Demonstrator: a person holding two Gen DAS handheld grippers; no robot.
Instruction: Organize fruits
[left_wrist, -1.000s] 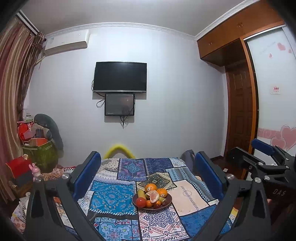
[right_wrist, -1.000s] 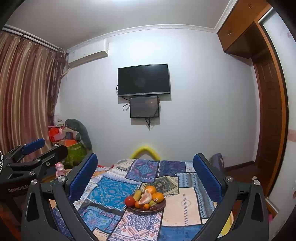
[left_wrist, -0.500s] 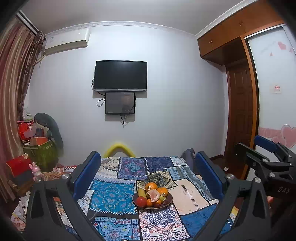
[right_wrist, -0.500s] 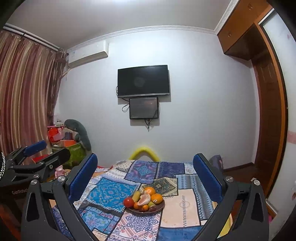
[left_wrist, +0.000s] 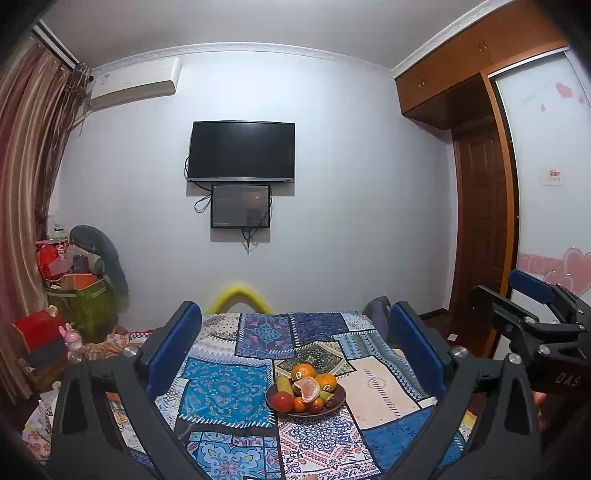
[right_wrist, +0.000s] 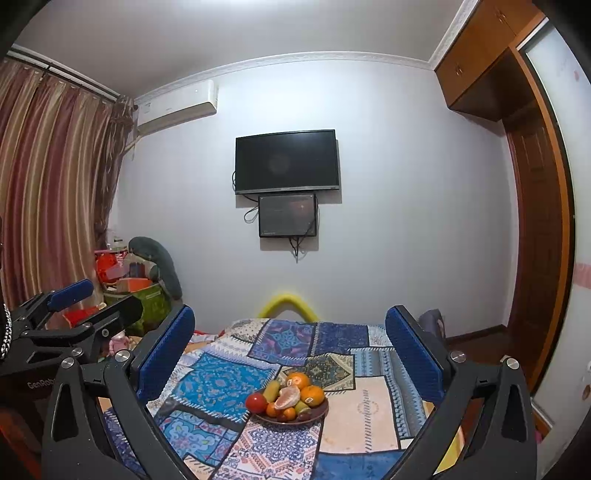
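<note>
Round dark bowl (left_wrist: 334, 402) heaped with glossy fruit (left_wrist: 306, 387), including a peeled segmented citrus, sits mid-bench (left_wrist: 376, 384) on a patchwork printed cloth (left_wrist: 221, 391). Left gripper (left_wrist: 295, 345) and right gripper (right_wrist: 290, 345) both hover level above the near edge, blue ribbed pads spread wide, empty.

The table (left_wrist: 229, 391) wears a patchwork cloth — bright blue, navy, cream and pink panels with floral and geometric prints. On it, a dark brown bowl (left_wrist: 338, 400) holds orange citrus (left_wrist: 303, 371), a red fruit (left_wrist: 283, 401), a yellow-green one (left_wrist: 283, 384) and a pale peeled segment cluster (left_wrist: 309, 389). The left tool (left_wrist: 295, 350) and right tool (right_wrist: 290, 350) are black with blue textured pads. The wall (right_wrist: 406, 221) is pale lilac-white, the TV (right_wrist: 287, 161) black. The curtains (right_wrist: 48, 184) are striped maroon and tan — the wardrobe (left_wrist: 461, 62) is warm orange-brown wood, its sliding panel (left_wrist: 550, 206) white with pink hearts.
</note>
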